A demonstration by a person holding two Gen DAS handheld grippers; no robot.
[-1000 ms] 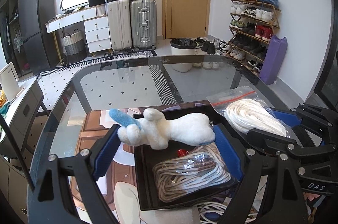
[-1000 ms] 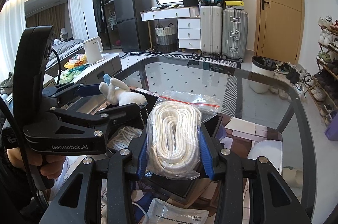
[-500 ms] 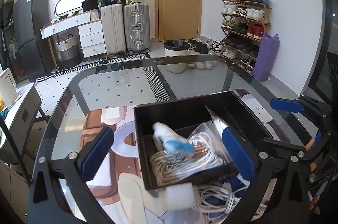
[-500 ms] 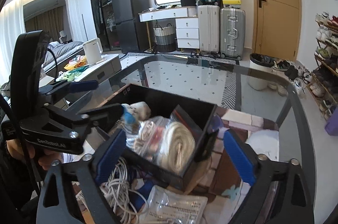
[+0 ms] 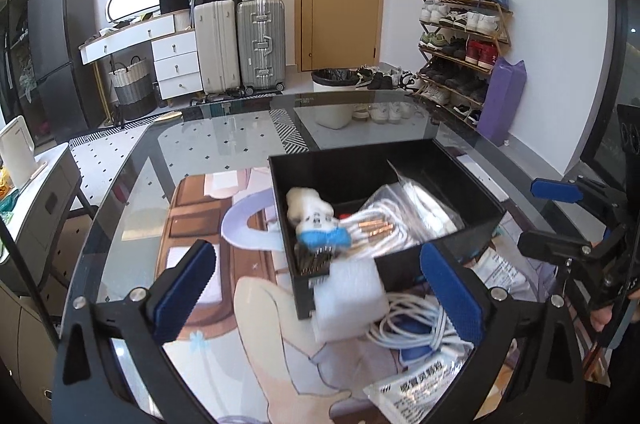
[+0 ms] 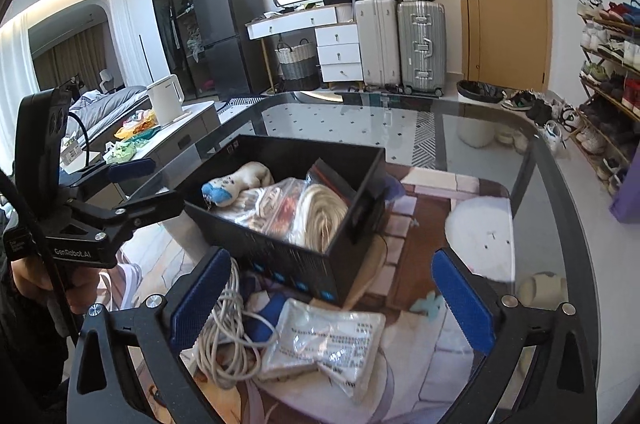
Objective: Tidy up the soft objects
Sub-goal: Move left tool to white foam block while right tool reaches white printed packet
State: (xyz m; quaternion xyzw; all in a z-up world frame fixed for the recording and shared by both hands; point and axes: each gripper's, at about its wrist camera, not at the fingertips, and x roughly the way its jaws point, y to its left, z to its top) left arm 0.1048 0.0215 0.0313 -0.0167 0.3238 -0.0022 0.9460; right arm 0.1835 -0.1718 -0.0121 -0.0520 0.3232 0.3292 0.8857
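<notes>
A black box (image 5: 460, 160) (image 6: 280, 256) stands on the glass table. In it lie a white plush toy with a blue end (image 5: 316, 216) (image 6: 236, 182), a bagged white rope coil (image 6: 320, 212) (image 5: 424, 202) and another bagged cord bundle (image 5: 372, 228). My left gripper (image 5: 320, 292) is open and empty, held back from the box's near wall. My right gripper (image 6: 332, 288) is open and empty, in front of the box. Each gripper also shows at the edge of the other's view.
Near the box on the printed mat (image 5: 200, 208) lie a loose white cable (image 6: 224, 336) (image 5: 412, 324), a sealed white packet (image 6: 324, 340) (image 5: 412, 384) and a white foam block (image 5: 348, 288). The glass table's edge (image 6: 560, 160) curves at the right.
Both grippers opened and let go: the plush toy and the rope bag dropped into the box. Both grippers then drew back from it.
</notes>
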